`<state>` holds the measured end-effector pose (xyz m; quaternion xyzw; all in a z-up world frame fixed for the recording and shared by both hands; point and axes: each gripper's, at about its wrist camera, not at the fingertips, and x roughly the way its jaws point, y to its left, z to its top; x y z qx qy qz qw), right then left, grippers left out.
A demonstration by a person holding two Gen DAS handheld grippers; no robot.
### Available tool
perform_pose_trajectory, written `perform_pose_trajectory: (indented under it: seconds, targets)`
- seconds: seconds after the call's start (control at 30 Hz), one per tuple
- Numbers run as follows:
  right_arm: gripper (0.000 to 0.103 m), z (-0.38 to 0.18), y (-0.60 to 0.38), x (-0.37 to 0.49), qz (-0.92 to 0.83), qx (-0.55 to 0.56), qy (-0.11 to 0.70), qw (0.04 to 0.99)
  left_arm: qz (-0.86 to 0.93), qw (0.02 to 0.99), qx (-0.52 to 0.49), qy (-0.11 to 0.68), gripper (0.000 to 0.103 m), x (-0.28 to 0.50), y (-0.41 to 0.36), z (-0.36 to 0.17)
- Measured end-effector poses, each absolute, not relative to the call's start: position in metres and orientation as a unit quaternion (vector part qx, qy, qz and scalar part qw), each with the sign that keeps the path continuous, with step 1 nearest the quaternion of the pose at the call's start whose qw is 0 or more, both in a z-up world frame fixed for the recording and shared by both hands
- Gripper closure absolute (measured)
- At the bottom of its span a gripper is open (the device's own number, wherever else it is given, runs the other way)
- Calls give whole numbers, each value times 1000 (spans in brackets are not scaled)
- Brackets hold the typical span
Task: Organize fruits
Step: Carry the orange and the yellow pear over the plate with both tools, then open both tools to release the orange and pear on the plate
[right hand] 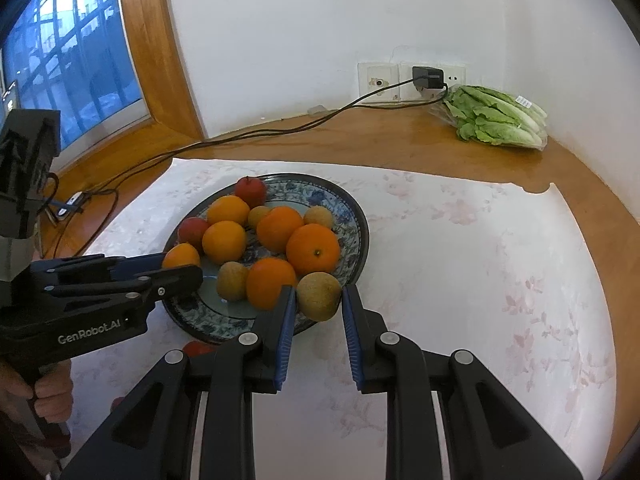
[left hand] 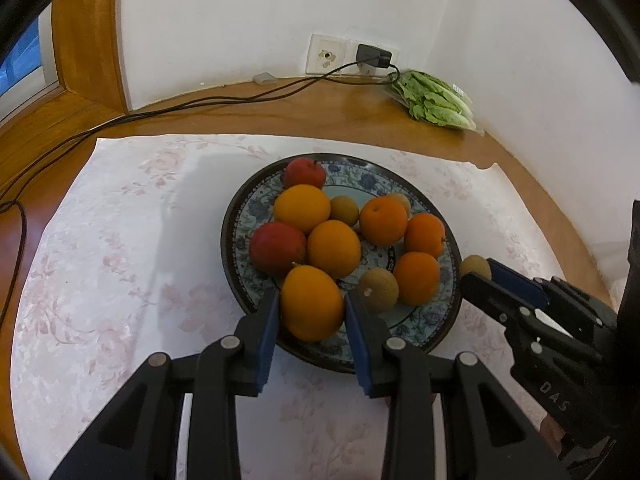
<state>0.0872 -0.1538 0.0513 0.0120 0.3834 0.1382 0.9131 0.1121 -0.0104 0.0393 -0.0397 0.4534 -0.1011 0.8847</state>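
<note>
A blue patterned plate (left hand: 448, 316) (right hand: 356, 216) on a white floral cloth holds several oranges, two red apples and small brown fruits. My left gripper (left hand: 312, 308) is shut on an orange (left hand: 312, 304) over the plate's near rim; it also shows in the right wrist view (right hand: 180, 256). My right gripper (right hand: 319, 300) is shut on a brown fruit (right hand: 319, 296) at the plate's right rim, also visible in the left wrist view (left hand: 475, 267).
A bag of romaine lettuce (right hand: 496, 120) lies in the far right corner. A charger (right hand: 428, 77) is plugged into the wall socket, its cable (right hand: 240, 136) running left over the wooden table (right hand: 380, 144). A window is at left.
</note>
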Motion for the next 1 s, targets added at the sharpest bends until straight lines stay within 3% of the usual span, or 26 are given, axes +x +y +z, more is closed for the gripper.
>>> perform_pose_trajectory:
  seconds: [0.63, 0.77, 1.0]
  targets:
    - [78, 45, -153, 92, 138, 14, 385, 913, -101, 885, -41, 453, 69, 113, -10, 39]
    - [69, 47, -153, 91, 139, 18, 379, 915, -105, 883, -45, 454, 68, 113, -10, 39]
    - [68, 51, -153, 85, 139, 22, 376, 916, -108, 884, -52, 452, 63, 107, -8, 44]
